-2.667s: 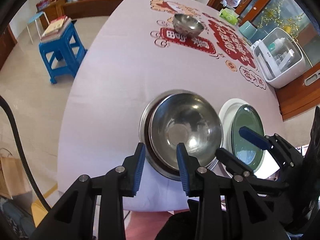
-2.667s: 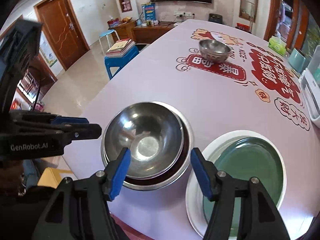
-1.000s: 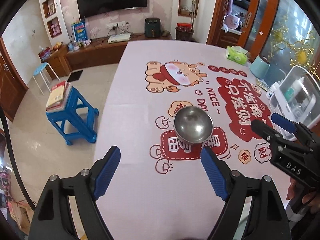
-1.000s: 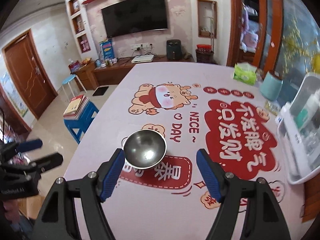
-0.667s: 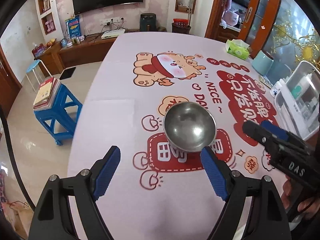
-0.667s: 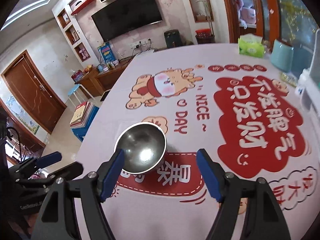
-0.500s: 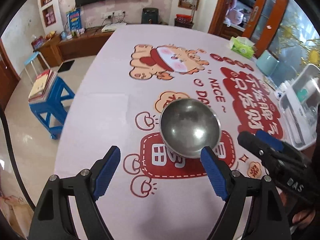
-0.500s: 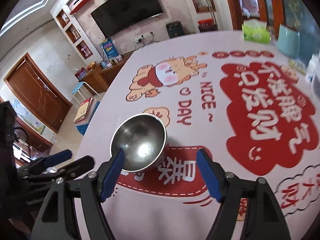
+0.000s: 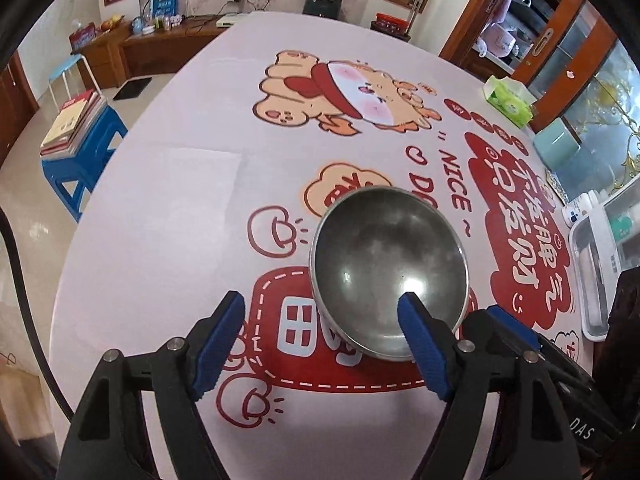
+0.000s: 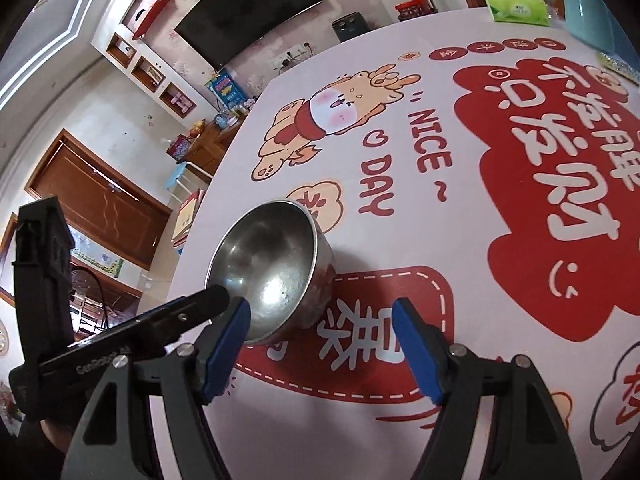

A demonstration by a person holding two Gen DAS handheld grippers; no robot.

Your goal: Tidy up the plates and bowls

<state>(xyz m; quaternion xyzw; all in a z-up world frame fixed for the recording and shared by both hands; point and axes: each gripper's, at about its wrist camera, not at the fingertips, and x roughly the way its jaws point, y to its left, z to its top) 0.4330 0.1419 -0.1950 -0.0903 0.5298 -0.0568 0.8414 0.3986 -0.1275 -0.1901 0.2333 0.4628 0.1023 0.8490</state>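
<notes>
A small steel bowl (image 9: 390,264) stands upright on the printed tablecloth (image 9: 180,208). My left gripper (image 9: 320,304) hangs low over its near left side. Its right pad (image 9: 420,336) lies over the bowl's inside and its left pad (image 9: 218,340) outside, so the near wall sits between the closing jaws with no pad pressing. In the right wrist view the bowl (image 10: 276,268) is at centre left. My right gripper (image 10: 320,312) is closing too, its left pad (image 10: 226,344) at the near rim and its right pad (image 10: 416,352) over bare cloth.
A green tissue box (image 9: 510,100) and a teal container (image 9: 556,148) stand at the table's far right. A white plastic box (image 9: 596,264) with bottles sits at the right edge. On the floor to the left is a blue stool (image 9: 80,148) carrying books.
Both grippers left the stacked bowls and plates, then sank toward the lone steel bowl, which now looms close between their fingers. Both pairs of jaws have narrowed slightly.
</notes>
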